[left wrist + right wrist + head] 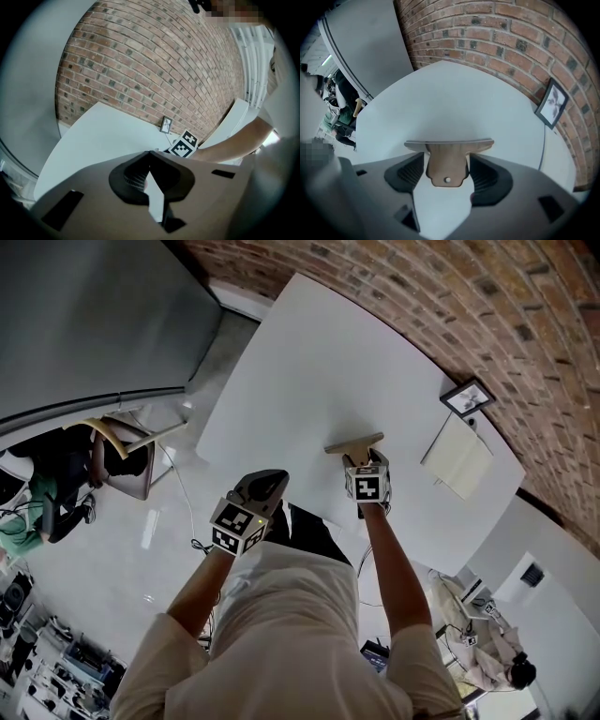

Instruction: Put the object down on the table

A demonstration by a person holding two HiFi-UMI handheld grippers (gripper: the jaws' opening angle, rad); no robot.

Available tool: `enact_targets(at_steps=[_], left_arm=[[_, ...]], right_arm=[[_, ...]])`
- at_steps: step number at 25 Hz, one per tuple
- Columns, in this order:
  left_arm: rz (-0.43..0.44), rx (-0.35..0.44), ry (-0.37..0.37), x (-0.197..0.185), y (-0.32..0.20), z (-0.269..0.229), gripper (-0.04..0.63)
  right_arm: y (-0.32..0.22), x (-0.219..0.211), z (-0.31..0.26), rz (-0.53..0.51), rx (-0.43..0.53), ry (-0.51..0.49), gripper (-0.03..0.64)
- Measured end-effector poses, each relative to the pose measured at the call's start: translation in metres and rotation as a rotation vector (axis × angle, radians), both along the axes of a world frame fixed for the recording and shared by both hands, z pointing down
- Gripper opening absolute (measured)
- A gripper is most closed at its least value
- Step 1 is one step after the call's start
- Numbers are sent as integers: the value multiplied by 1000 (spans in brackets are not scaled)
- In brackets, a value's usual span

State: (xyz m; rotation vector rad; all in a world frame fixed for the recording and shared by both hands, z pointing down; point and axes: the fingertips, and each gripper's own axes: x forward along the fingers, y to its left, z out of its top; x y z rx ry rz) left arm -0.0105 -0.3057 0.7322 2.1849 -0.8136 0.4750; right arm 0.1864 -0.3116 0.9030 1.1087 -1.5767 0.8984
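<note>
A wooden T-shaped scraper (354,442) with a flat cross blade and a short handle (447,164) is held in my right gripper (360,458), whose two pads press on the handle's sides. It sits low over the near middle of the white table (309,362); I cannot tell whether the blade touches it. My left gripper (270,482) hovers at the table's near edge, left of the right one, shut with nothing between its jaws (149,176). The left gripper view also shows the right gripper's marker cube (183,145).
A small framed picture (467,397) leans by the brick wall (450,296) at the far right, and a white notebook (457,457) lies on the table's right part. A chair (122,460) and a seated person (47,488) are off the table's left.
</note>
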Motion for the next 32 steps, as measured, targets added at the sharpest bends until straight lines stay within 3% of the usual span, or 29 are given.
enact_targets(at_steps=[8, 17, 27, 32], left_arm=[[47, 36, 34, -4, -3, -20, -6], [148, 88, 75, 1, -1, -50, -6], [219, 153, 71, 6, 11, -77, -6], [194, 171, 69, 15, 24, -94, -6]], right_arm=[[-1, -2, -37, 51, 63, -2, 290], [7, -10, -108, 153, 188, -84, 288], [32, -8, -193, 263, 351, -184, 202], [48, -2, -231, 233, 425, -208, 135]])
